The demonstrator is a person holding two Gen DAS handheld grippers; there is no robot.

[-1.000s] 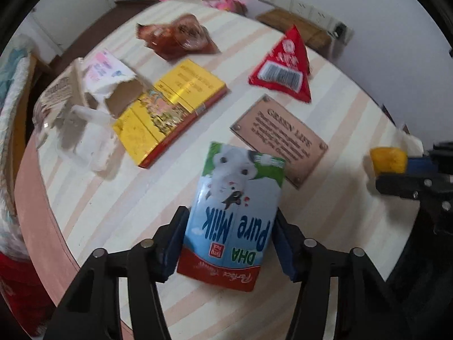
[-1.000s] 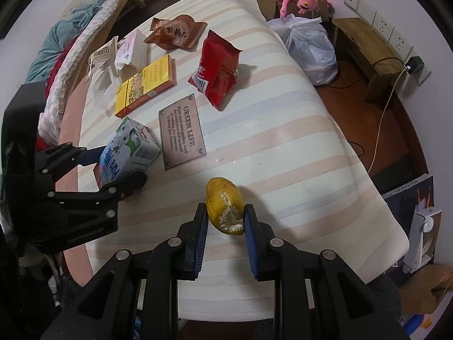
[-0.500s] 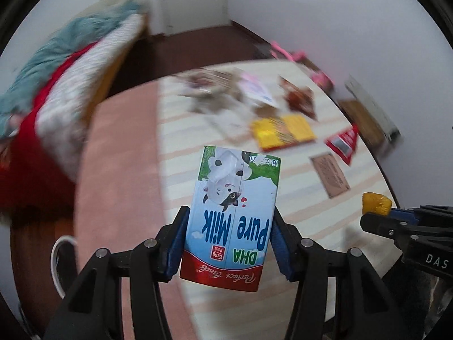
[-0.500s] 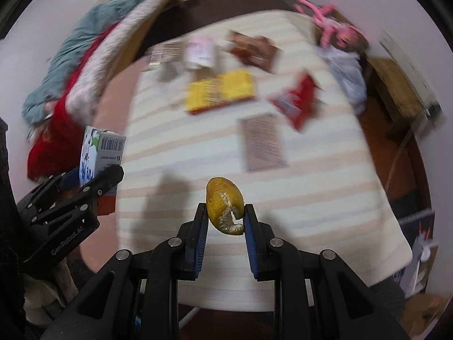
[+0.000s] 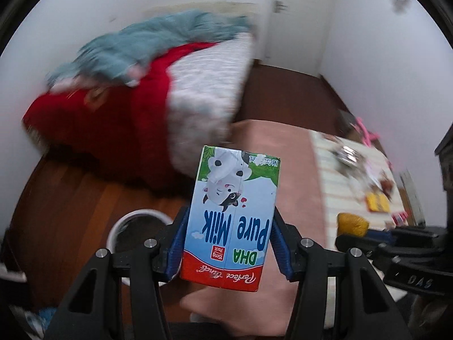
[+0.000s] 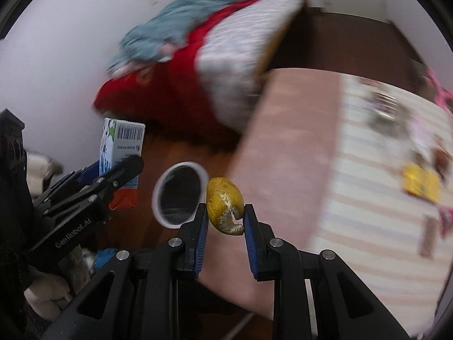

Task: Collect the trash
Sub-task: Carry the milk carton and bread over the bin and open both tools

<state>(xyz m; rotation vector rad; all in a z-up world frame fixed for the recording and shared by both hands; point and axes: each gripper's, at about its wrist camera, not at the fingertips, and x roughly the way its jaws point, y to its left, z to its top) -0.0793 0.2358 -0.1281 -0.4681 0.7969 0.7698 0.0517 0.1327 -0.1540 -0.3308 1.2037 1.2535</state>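
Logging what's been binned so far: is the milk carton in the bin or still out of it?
Out. The left tool grips the milk carton in the air; the white-rimmed bin stands on the floor beyond it.

glossy printed card on the milk carton (image 5: 232,215), matt black plastic on the left gripper (image 5: 228,243) with ribbed blue pads (image 5: 177,248), dimpled yellow peel (image 6: 225,208), polished wood floor (image 5: 70,195), smooth white bin rim (image 6: 181,194), soft cloth bedding (image 5: 158,90).

bin (image 6: 180,195) mouth: open above | bed (image 6: 283,147) edge: close beside
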